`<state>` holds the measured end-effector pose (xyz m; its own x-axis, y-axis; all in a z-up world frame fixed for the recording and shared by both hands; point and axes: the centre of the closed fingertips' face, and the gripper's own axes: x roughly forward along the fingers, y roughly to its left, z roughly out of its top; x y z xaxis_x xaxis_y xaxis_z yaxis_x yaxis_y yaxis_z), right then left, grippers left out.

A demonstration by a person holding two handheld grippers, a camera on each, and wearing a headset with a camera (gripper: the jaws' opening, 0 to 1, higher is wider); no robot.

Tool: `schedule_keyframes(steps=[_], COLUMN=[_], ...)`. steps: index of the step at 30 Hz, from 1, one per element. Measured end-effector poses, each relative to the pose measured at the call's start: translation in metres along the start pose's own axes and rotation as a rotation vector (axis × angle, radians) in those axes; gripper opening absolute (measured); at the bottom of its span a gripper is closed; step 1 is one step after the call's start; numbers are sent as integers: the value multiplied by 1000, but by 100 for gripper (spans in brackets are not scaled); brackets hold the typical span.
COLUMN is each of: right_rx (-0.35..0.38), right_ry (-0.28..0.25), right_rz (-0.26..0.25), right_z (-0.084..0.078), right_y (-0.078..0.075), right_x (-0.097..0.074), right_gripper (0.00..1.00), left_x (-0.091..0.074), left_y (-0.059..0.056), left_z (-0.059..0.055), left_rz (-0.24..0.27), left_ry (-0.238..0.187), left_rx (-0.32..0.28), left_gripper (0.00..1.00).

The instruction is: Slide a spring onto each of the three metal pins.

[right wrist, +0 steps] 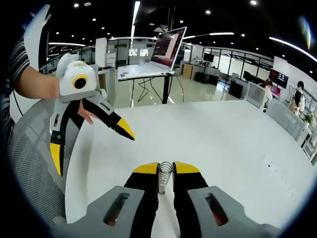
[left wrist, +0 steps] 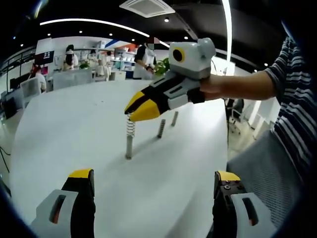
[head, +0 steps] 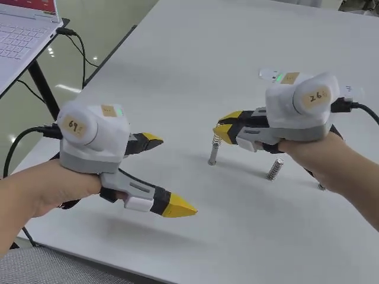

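Pinching spring (left wrist: 130, 128) atop pin (head: 212, 155), right tool (right wrist: 166, 168); left tool (left wrist: 153, 174) spread, well apart.

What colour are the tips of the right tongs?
Yellow tips on black right tongs, gripping the spring; clearest in the right gripper view.

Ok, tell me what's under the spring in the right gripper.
A metal pin stands upright on the white table directly beneath the spring, which the right gripper clasps. Whether its tip has entered the coils is hidden by them and the jaws.
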<state>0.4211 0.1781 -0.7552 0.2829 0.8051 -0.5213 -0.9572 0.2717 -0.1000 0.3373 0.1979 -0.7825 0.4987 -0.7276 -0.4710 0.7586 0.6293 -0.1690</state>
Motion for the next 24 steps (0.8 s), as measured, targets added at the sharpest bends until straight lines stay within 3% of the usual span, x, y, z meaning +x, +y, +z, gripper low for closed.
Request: schedule_keyframes(steps=[12,24], right_rx=[5,45], right_ry=[31,99], right_rz=[4,4], right_z=[-15,-46], right_y=[1,6], right_x=[11,28], right_gripper=[7,8], left_x=[0,3], left_y=[-2,-1], left_z=[-1,-2], left_rz=[0,4], left_ry=[1,3], left_rx=[-2,-9], left_gripper=[98,98])
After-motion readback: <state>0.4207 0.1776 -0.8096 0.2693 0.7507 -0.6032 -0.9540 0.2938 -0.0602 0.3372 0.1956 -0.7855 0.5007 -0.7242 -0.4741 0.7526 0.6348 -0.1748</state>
